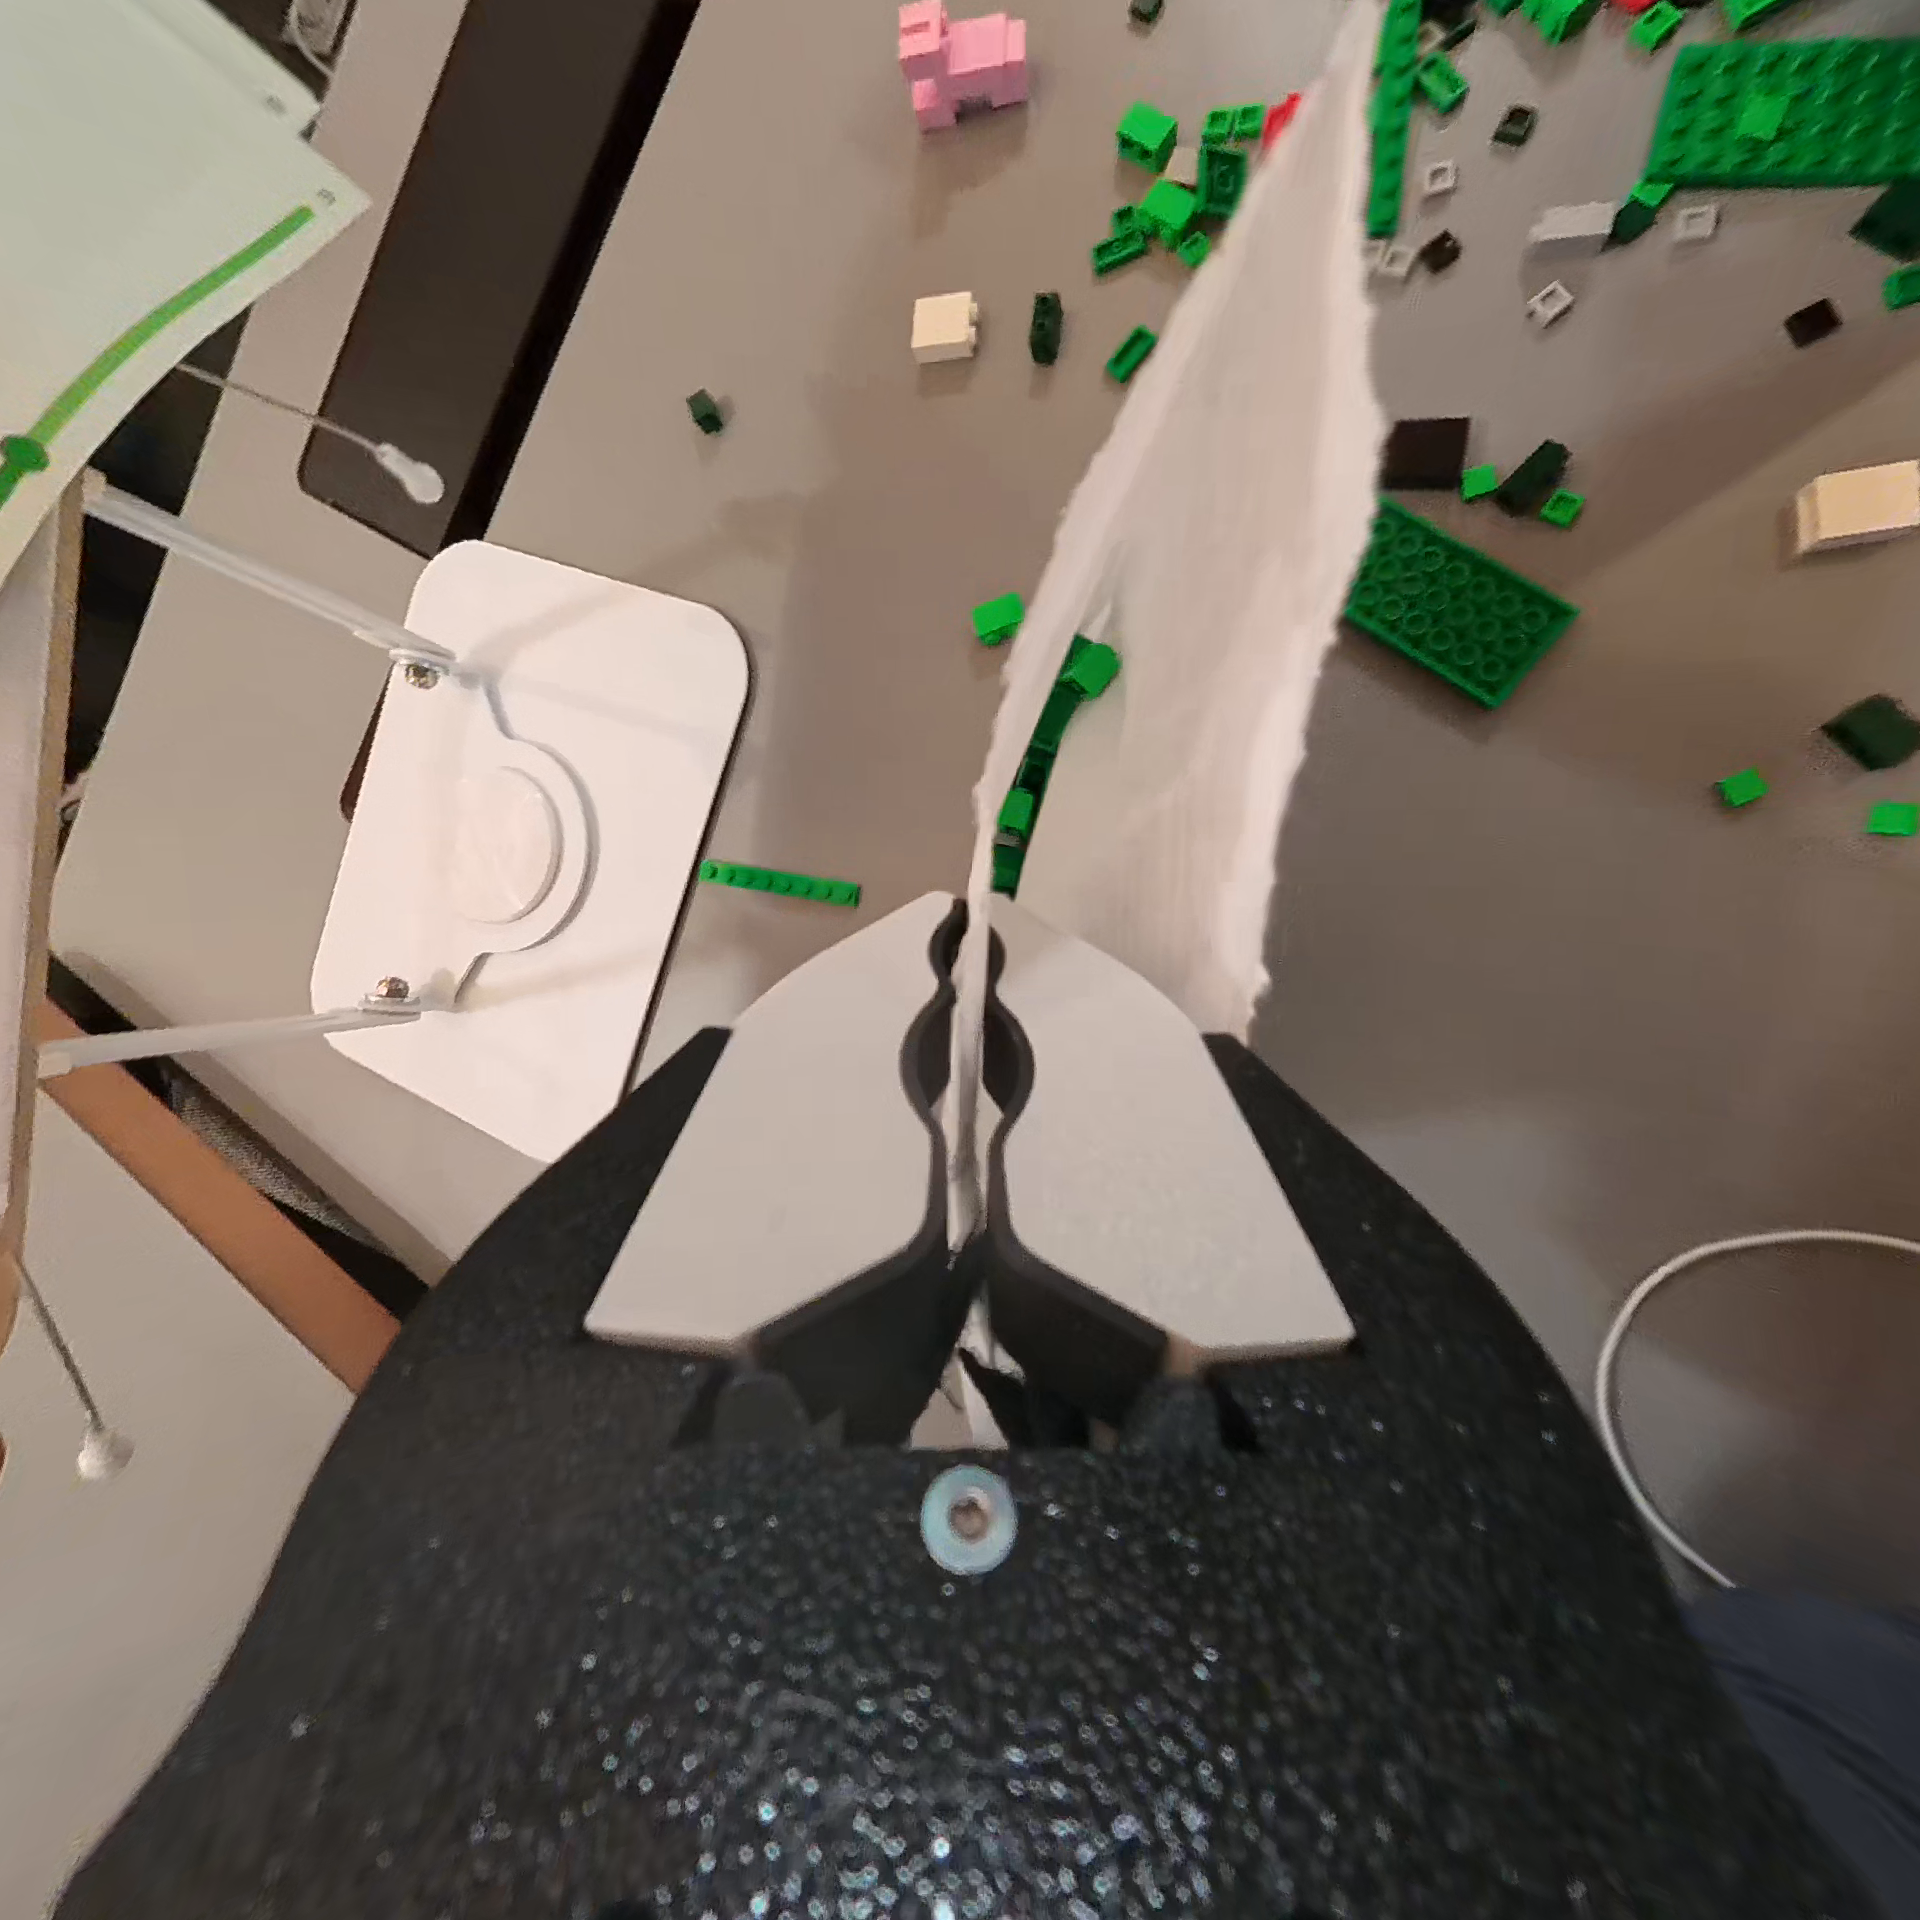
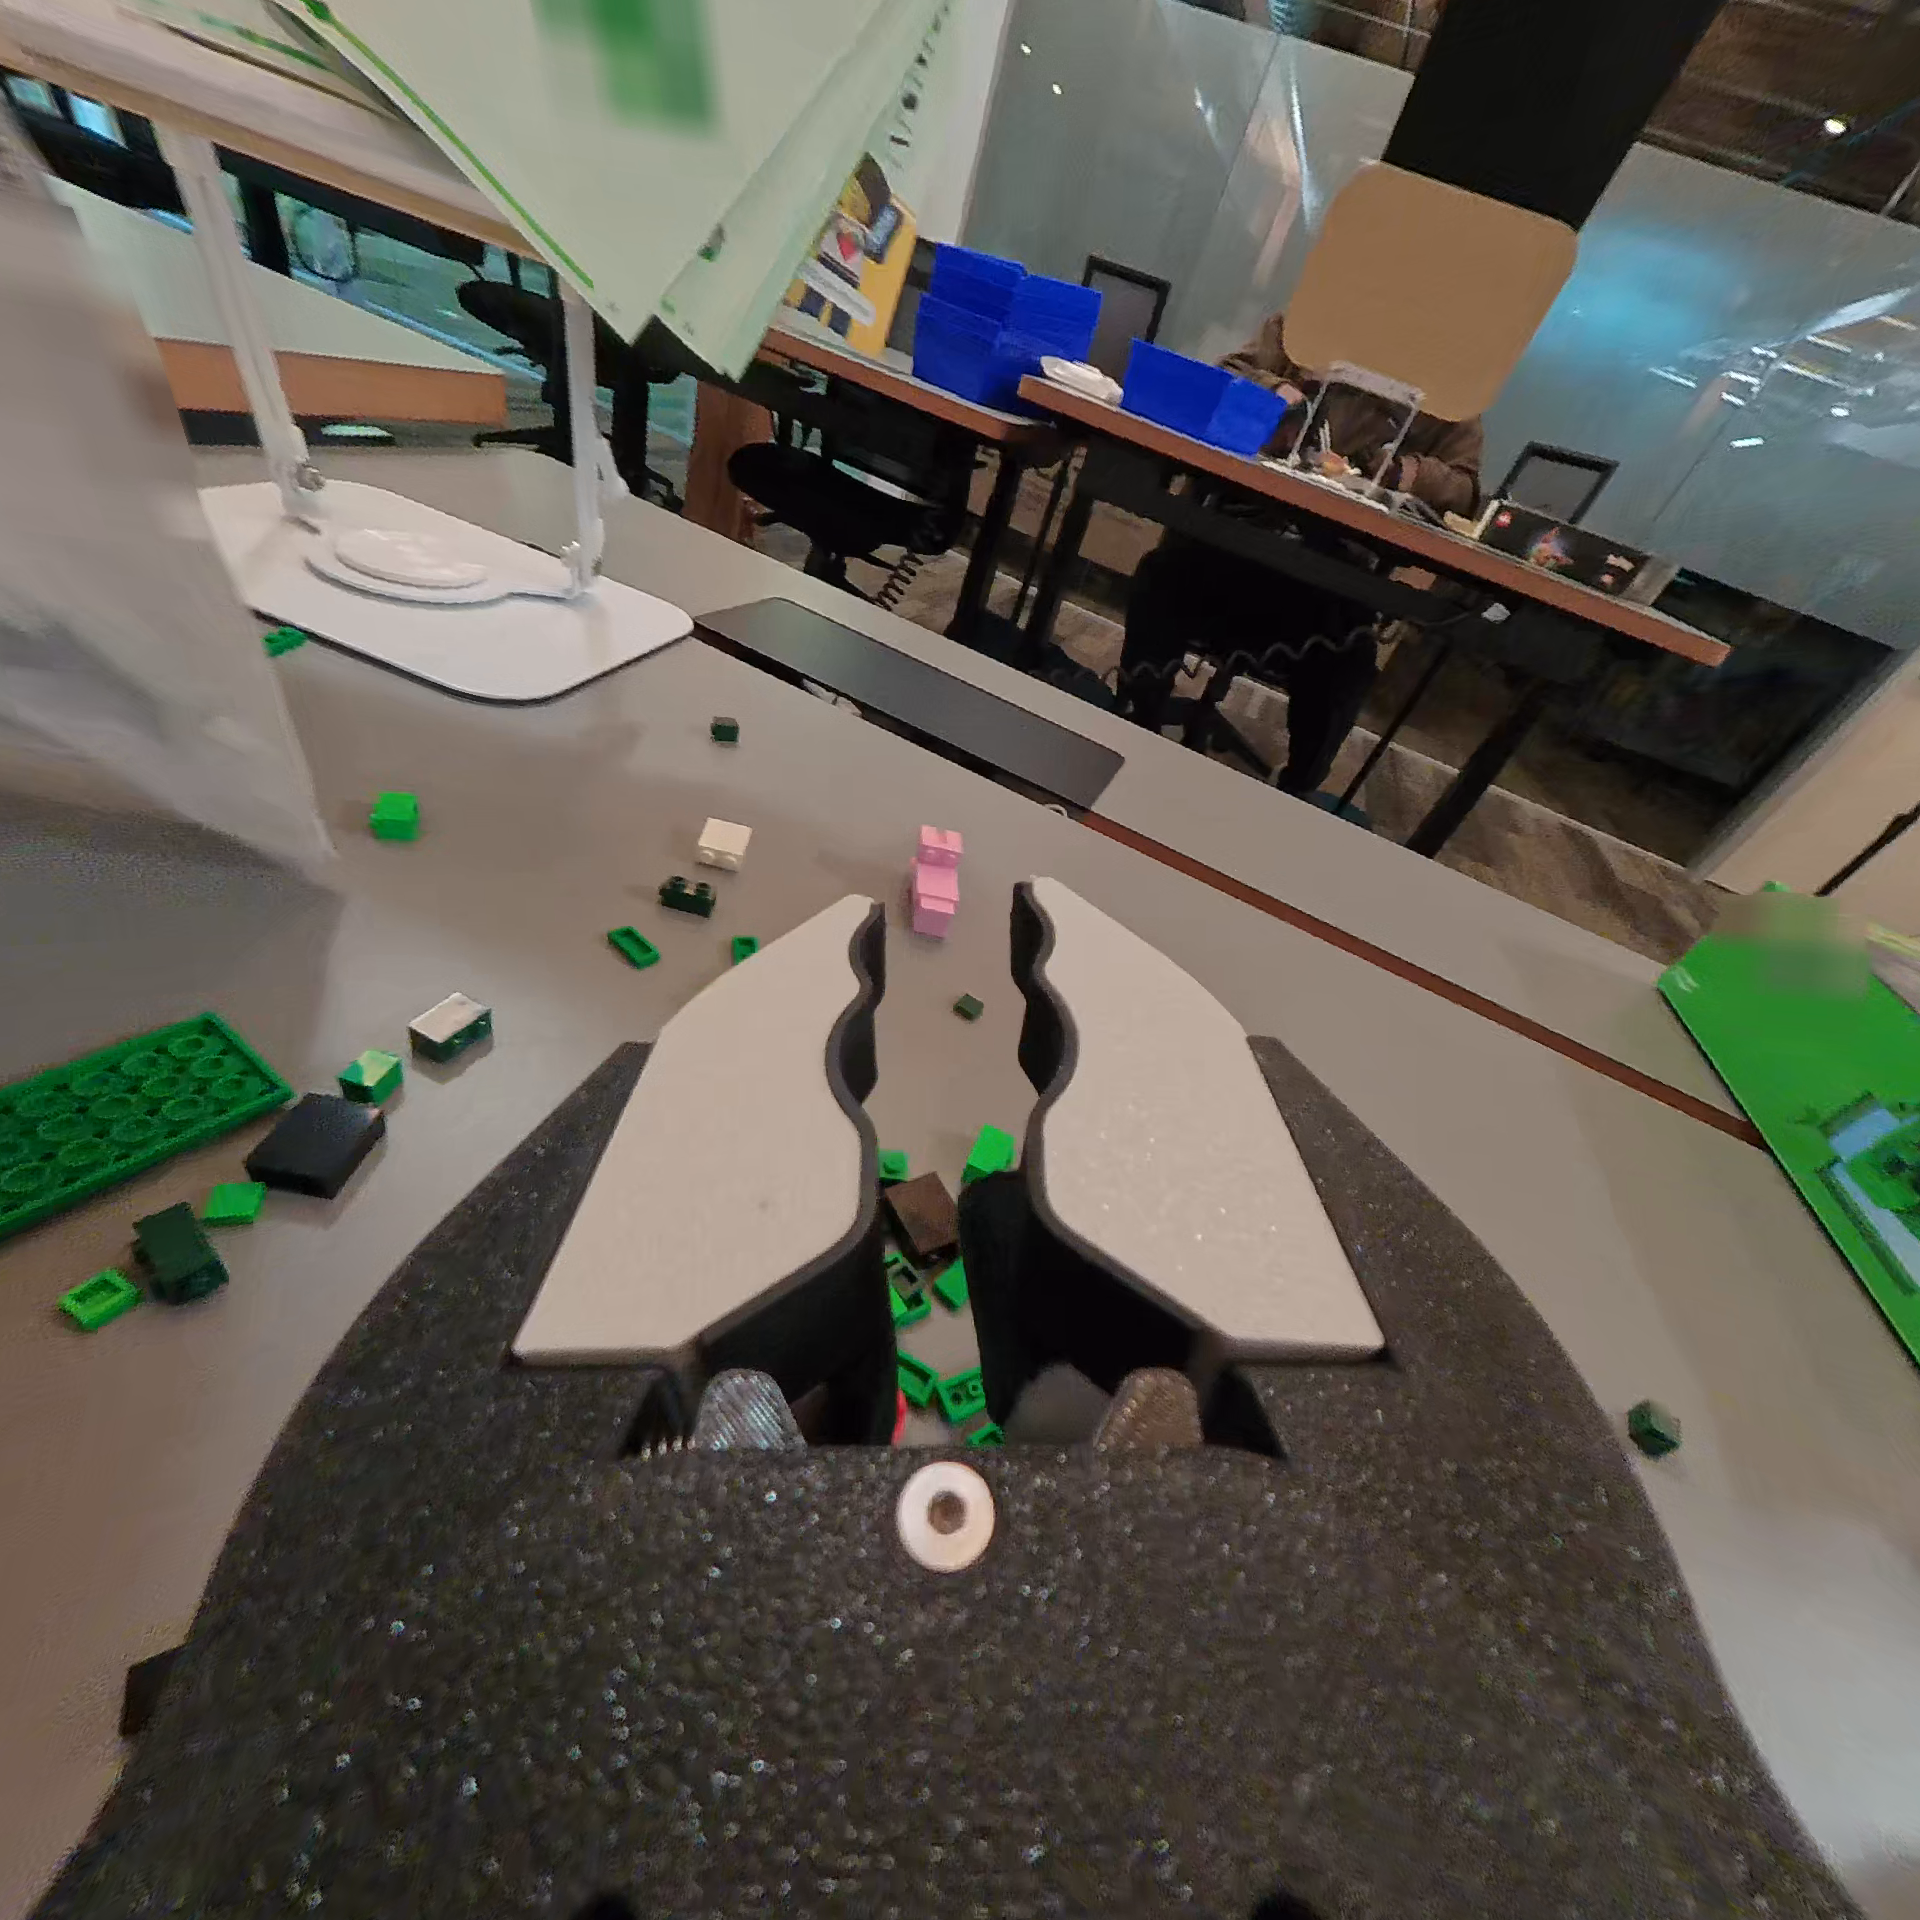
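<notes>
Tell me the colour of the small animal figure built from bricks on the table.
Pink. The animal figure shows best in the left wrist view.

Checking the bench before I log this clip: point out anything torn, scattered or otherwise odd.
The left gripper is shut on a white paper sheet whose long edges look ragged, as if torn. Small green bricks lie scattered loose across the grey table, and one green plate lies studs down.

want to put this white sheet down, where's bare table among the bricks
Bare grey table lies between the pink brick pig and the green booklet. Crowded beside the green plate and under the open right gripper. The left gripper grips the white sheet.
</notes>
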A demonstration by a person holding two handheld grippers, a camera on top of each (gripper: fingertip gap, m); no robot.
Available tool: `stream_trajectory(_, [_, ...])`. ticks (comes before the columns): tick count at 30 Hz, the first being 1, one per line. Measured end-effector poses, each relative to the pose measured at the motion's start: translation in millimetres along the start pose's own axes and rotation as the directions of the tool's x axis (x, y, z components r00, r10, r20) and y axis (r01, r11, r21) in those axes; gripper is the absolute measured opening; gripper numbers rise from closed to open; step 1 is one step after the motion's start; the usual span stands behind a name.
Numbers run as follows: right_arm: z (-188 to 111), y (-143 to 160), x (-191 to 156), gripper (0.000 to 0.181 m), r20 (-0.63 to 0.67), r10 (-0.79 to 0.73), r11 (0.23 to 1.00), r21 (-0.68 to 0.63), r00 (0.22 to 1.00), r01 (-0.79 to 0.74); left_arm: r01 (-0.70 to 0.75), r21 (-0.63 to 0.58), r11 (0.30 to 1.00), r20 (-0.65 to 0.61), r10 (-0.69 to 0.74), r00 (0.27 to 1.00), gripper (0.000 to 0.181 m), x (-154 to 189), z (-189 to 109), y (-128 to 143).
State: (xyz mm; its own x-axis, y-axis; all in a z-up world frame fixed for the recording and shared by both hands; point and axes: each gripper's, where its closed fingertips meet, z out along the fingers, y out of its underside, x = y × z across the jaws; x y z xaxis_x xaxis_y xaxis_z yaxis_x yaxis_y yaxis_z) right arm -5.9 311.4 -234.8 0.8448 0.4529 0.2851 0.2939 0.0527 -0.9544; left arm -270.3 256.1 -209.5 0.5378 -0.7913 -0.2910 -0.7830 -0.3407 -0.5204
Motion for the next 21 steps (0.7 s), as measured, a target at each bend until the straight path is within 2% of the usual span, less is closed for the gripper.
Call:
stream_trajectory(6, [-4.0,-11.3,-0.3,0.018,-0.015,-0.032,0.999,0.033,0.999,0.032,0.022,-0.008,1.000,0.010,-0.022,1.000,0.000,-6.1,-2.1,9.0])
stream_trajectory(11, [-4.7,-13.7,-1.6,0.016,0.005,0.007,0.999,0.049,1.000,-0.008,0.067,-0.031,0.997,-0.084,-0.070,0.994,0.000,5.3,2.0,12.9])
stream_trajectory(21, [-5.8,-15.0,-4.0,0.006,0.004,-0.030,0.999,0.038,1.000,0.030,0.062,-0.032,0.998,0.013,-0.062,0.998,0.000,-11.1,4.4,13.8])
